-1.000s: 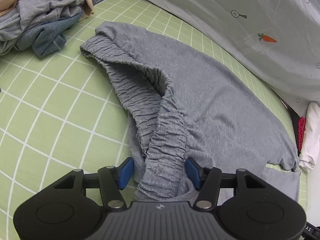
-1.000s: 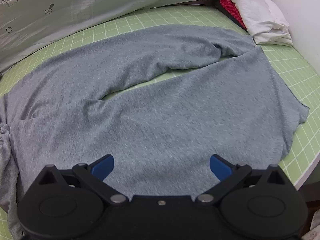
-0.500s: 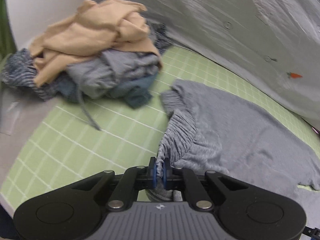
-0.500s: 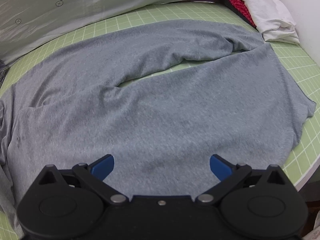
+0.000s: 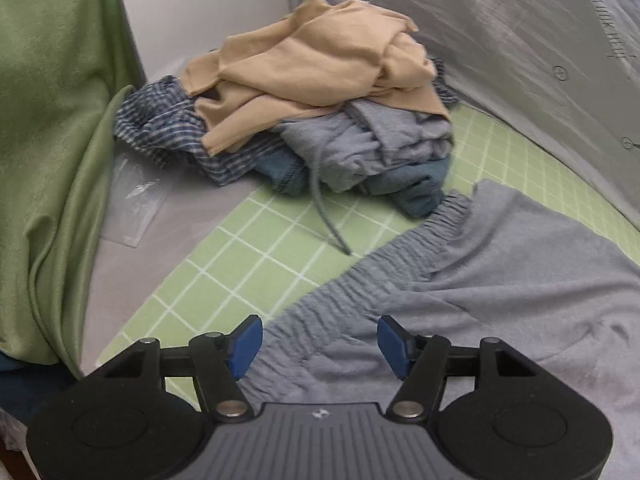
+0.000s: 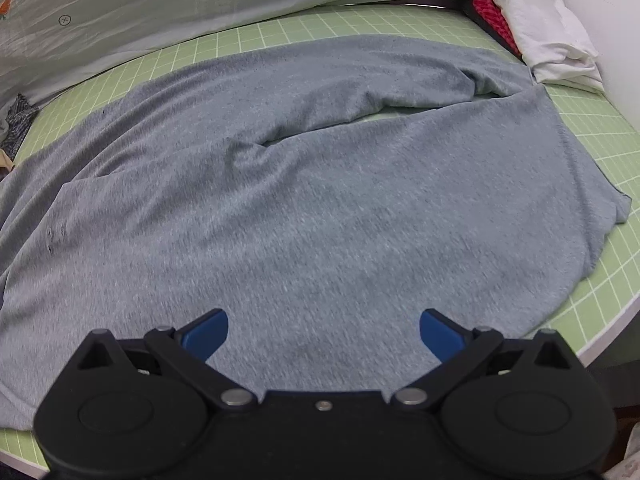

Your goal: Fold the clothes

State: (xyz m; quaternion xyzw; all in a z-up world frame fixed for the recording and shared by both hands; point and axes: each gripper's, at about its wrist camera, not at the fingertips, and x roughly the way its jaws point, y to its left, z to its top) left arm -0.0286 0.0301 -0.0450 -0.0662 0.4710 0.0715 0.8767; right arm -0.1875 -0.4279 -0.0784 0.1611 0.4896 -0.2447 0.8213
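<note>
A pair of grey trousers [image 6: 320,208] lies spread on the green grid mat [image 6: 592,136]. Its gathered elastic waistband [image 5: 360,284] runs diagonally in the left wrist view, stretched out toward the near left. My left gripper [image 5: 320,344] is open just above the near end of the waistband, and holds nothing. My right gripper [image 6: 324,332] is open and empty over the near trouser leg. The two legs run to the right with a gap of mat between them.
A pile of clothes [image 5: 316,92], tan on top with grey and blue-checked pieces, sits at the mat's far left. A green curtain [image 5: 48,140] hangs on the left. A printed grey sheet [image 6: 200,4] lines the back. White cloth [image 6: 552,32] and a red item lie far right.
My left gripper closed on the waistband, pulled it out to the left and straightened it, then opened and let it go. The right gripper stayed open and shifted slightly over the leg.
</note>
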